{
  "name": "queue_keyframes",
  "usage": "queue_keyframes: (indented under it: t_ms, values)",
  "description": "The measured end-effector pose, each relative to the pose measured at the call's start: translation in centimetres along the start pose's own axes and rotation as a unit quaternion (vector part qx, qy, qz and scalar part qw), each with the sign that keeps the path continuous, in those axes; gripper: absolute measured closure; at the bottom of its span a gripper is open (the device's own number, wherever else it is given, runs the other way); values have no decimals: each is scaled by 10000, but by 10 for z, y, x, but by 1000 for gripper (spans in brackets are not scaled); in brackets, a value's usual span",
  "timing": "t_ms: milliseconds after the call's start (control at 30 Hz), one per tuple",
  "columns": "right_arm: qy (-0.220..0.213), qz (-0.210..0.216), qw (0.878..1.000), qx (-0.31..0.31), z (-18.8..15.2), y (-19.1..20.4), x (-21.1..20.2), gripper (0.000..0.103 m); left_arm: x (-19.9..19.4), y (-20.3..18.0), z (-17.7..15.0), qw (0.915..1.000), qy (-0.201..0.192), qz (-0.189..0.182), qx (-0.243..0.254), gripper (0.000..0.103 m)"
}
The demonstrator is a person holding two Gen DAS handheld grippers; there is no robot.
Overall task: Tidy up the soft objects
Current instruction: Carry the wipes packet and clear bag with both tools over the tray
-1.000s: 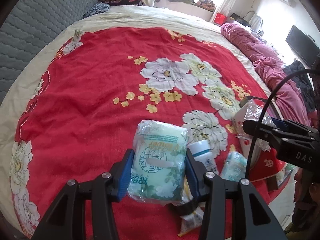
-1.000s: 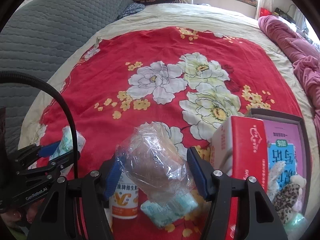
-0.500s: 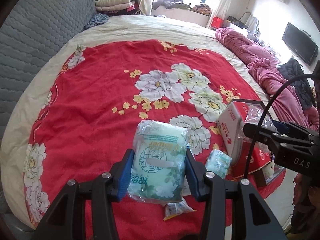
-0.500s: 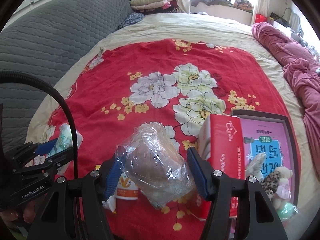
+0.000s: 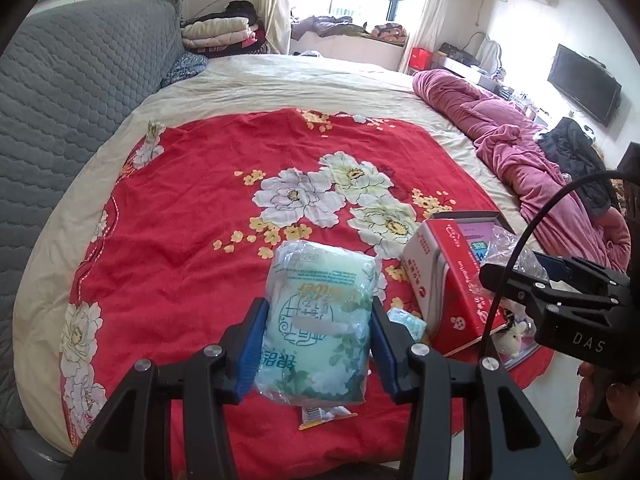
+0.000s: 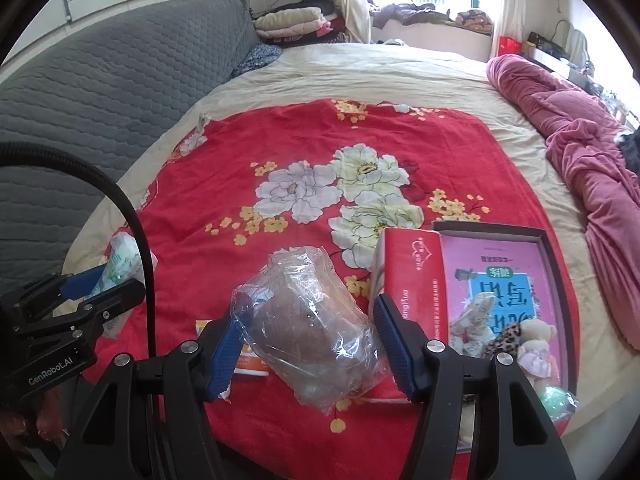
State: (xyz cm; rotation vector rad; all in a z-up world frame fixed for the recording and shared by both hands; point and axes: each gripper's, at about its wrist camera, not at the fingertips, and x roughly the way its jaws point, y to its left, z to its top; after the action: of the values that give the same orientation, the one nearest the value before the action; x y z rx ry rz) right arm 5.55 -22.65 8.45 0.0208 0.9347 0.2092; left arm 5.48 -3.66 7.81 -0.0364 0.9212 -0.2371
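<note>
Both grippers have risen higher above the bed (image 5: 168, 216), the left gripper (image 5: 318, 320) clamped on a green tissue pack (image 5: 316, 320) and the right gripper (image 6: 310, 330) on a clear plastic bag (image 6: 308, 320), ready for sorting.

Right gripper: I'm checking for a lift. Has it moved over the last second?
Yes. The right gripper has risen and drawn back: the red box looks smaller and the bottle beneath has mostly vanished.

2 tongs, 2 green tissue packs (image 5: 318, 320) (image 5: 407, 322), 1 clear plastic bag (image 6: 310, 328), 1 red box (image 6: 408, 280), 1 tray (image 6: 554, 264), 1 bed (image 6: 224, 168).
</note>
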Motion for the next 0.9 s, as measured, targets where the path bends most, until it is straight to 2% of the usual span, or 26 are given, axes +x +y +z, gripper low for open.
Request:
queue_keyframes:
  t_ms: [500,900]
  values:
    - [-297,-71,9994,153,-11,-22,-47,38,-25,-37,5,9995,-186,1,252,54]
    - [-457,-239,9979,386,-17,-55,-73,38,-25,-75,13,9981,-229,-58,562,54]
